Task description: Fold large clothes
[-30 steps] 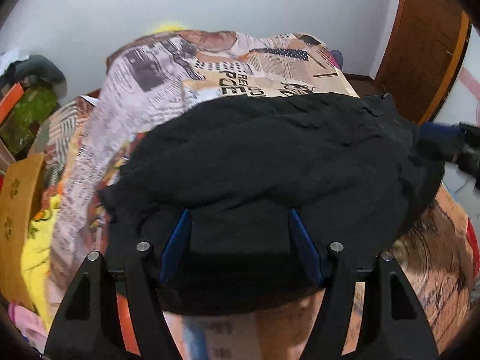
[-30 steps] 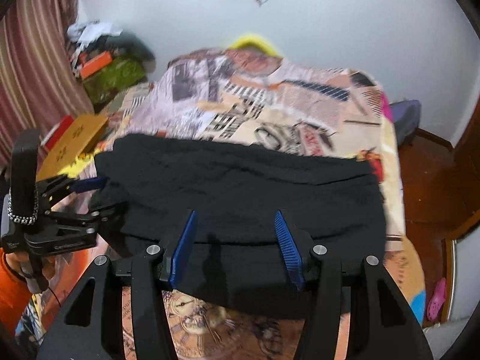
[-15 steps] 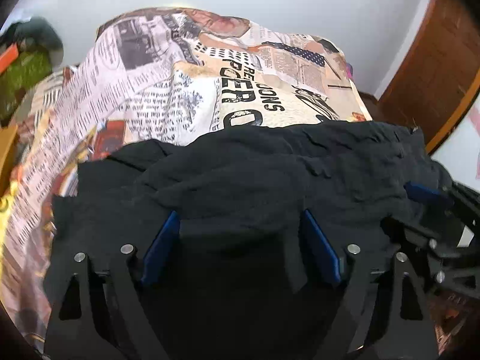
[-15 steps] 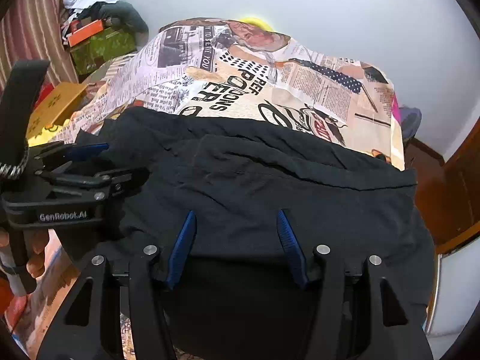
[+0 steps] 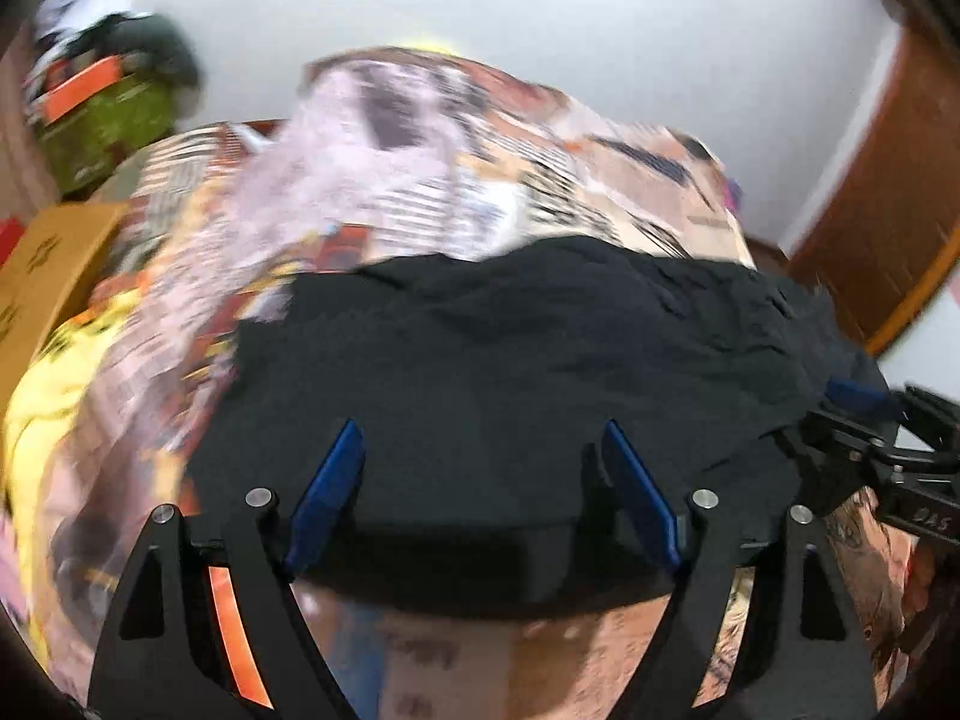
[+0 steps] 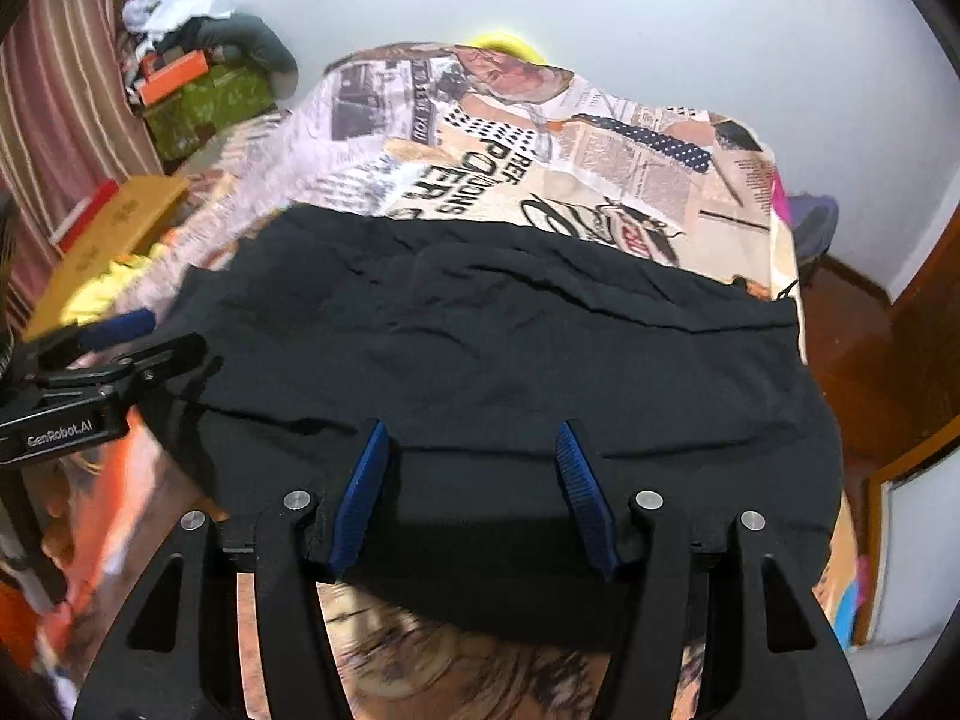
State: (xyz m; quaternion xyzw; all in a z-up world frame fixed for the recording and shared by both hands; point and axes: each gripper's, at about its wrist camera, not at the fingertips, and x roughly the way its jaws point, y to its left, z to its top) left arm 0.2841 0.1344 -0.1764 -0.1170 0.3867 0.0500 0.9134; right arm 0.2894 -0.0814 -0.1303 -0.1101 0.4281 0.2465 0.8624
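A large black garment [image 5: 510, 360] lies folded across the near part of a bed with a newspaper-print cover [image 5: 450, 168]; it also shows in the right wrist view [image 6: 510, 348]. My left gripper [image 5: 480, 450] is open over the garment's near edge, nothing between its blue pads. My right gripper [image 6: 474, 450] is open too, above the near edge further right. Each gripper shows in the other's view: the right one [image 5: 864, 420] at the garment's right end, the left one [image 6: 114, 348] at its left end.
Boxes and a green bag [image 6: 204, 96] are piled at the far left beside a striped curtain [image 6: 54, 90]. A flat yellow-brown box [image 6: 108, 234] lies at the bed's left. A wooden door [image 5: 888, 192] and floor are to the right.
Both grippers have pulled back toward me from over the garment. The garment's folded layer now lies flat on the bed. The left view is blurred by motion.
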